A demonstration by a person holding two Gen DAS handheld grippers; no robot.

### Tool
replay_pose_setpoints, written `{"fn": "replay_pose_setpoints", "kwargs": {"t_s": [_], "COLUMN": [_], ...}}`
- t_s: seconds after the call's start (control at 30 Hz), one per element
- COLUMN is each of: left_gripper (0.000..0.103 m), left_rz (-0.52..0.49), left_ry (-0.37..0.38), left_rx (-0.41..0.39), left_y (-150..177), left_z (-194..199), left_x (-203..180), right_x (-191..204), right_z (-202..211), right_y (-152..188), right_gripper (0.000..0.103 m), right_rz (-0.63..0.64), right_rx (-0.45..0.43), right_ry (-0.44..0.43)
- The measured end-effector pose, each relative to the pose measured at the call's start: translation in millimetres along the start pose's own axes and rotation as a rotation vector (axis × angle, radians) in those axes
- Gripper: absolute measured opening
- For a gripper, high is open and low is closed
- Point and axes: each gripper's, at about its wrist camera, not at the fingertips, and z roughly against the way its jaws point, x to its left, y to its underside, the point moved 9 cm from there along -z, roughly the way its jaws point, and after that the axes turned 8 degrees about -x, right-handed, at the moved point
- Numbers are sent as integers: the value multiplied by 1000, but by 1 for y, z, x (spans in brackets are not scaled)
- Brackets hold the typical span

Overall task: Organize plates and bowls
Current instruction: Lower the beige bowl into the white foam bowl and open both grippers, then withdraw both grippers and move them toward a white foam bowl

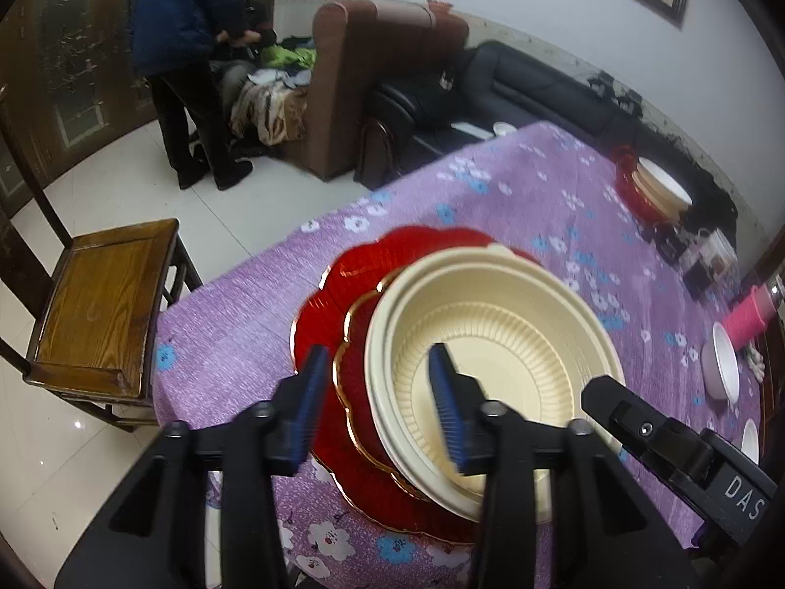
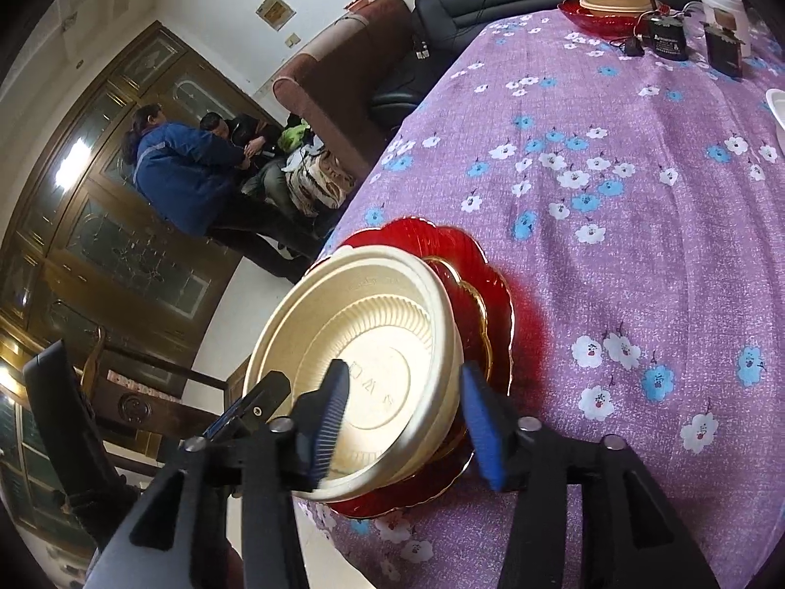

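Both the left tongs [image 1: 378, 392] and right tongs [image 2: 407, 417] stand half open, straddling the rim of the cream bowl [image 1: 495, 338] without pressing it, at 6 o'clock on the tabletop [image 1: 515, 186]; withdraw straight back, not nudging the red plates [image 1: 338, 294].

Bowl [image 1: 495, 343] hides most of the small plate [image 1: 354, 373] and the middle of the large plate [image 1: 392, 265] beneath. In the left wrist view, a fingertip [image 1: 449, 407] covers part of the bowl floor. White bowl [image 2: 777, 118] cut by the right edge. Label on the black box [image 2: 667, 39] too small to read. Far stack [image 1: 657, 186] blurred; count of its bowls unclear.
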Motion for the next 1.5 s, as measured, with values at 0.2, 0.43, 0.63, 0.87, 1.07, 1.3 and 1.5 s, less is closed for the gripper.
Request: {"fn": "replay_pose_setpoints", "kwargs": {"t_s": [0.2,0.43,0.63,0.87,1.07,1.3,1.5], "left_gripper": [49,62,72,74,74,74,74], "left_rz": [7,1,4,18,28,-32,-78], "left_ry": [-4,-5,-13,5,38,67,92], "left_rx": [-15,-21,-50,-84,-134,-138,-137], "left_y": [-4,-6,-8,-11,-15,-10,-3], "left_z": [3,8,16,23,34,38,42], "left_x": [1,-2,-2,-9,-19,-45,-66], "right_x": [-2,0,-1,-1,-6,-27,-50], "right_z": [6,13,19,23,36,52,65], "right_y": [0,-4,-7,-3,-3,-2,-4], "right_gripper": [52,71,93,102,102,102,102], "right_rz": [-9,-22,-40,-32,-43,-81,-125], "right_rx": [-8,-30,-55,-40,-56,-77,-96], "right_ry": [-9,-31,-42,-60,-76,-72,-64]}}
